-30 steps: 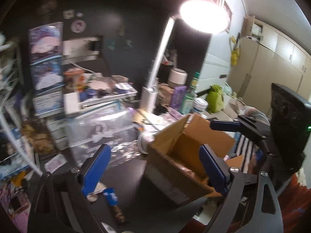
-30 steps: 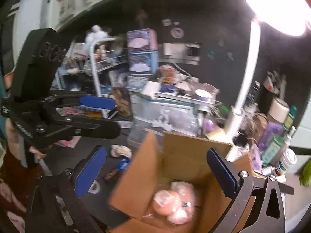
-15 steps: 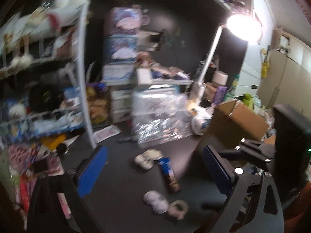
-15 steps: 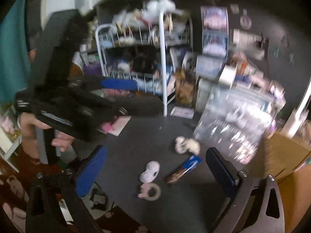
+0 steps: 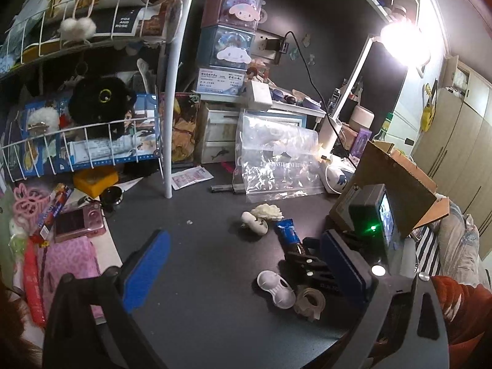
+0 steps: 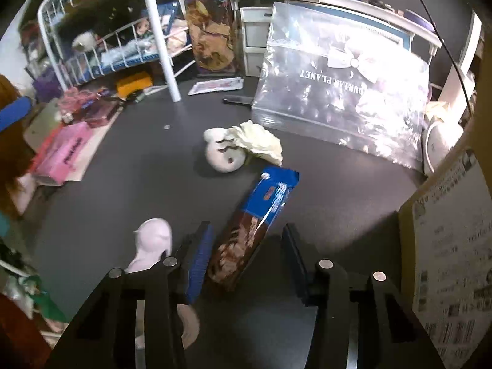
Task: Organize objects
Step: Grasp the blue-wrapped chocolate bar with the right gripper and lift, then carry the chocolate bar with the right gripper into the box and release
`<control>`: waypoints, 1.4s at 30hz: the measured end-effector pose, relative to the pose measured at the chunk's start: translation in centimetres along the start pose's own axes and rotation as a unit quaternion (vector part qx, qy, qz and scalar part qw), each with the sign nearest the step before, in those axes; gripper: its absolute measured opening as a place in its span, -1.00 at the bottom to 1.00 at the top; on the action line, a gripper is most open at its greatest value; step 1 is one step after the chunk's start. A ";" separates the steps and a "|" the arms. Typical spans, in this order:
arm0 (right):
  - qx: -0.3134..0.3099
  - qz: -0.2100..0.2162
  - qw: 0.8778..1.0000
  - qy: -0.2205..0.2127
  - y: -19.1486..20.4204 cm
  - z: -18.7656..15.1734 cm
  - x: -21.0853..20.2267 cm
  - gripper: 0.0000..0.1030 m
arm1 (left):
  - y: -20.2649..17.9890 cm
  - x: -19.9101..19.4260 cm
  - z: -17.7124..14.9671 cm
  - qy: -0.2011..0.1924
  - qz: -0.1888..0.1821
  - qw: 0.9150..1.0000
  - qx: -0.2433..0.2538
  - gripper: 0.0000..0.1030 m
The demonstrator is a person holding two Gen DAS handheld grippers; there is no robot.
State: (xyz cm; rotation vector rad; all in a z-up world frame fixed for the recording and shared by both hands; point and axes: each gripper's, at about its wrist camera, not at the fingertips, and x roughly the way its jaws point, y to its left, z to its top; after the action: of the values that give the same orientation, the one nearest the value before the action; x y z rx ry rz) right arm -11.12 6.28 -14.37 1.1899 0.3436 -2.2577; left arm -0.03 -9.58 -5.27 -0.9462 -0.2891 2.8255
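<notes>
Left wrist view: the left gripper (image 5: pixel 243 272) is held spread above the dark matte desk (image 5: pixel 196 240), nothing between its blue pads. A glossy blue-and-brown snack packet (image 5: pixel 287 230) is seen lying flat near the cardboard box (image 5: pixel 396 184), with the right gripper (image 5: pixel 310 264) at its near end.

Right wrist view: the right gripper (image 6: pixel 246 258) is released, its jaws set either side of the snack packet's (image 6: pixel 261 215) brown end, the left pad just beside it. A white flower (image 6: pixel 258 141) and a smooth white oval case (image 6: pixel 153 243) are noted nearby.
</notes>
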 end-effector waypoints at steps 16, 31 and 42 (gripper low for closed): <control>-0.045 0.062 0.995 -0.059 1.3 -0.7 -6.4 -0.74 | -3.5 0.9 1.2 0.019 -0.037 0.999 0.022 0.89; -0.114 0.147 0.969 -0.164 0.2 1.6 -17.9 -0.74 | -10.9 0.3 6.4 -0.002 -0.121 0.991 0.062 -0.10; -0.068 0.120 0.972 -0.189 -7.9 1.8 -21.5 -0.74 | -19.0 5.3 10.5 0.022 -0.162 0.980 0.110 -0.37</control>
State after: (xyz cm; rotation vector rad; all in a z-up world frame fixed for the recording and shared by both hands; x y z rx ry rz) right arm -7.26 19.53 4.04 0.6718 0.1890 -2.1484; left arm -9.13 8.54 4.26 -0.8286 -0.1096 2.4751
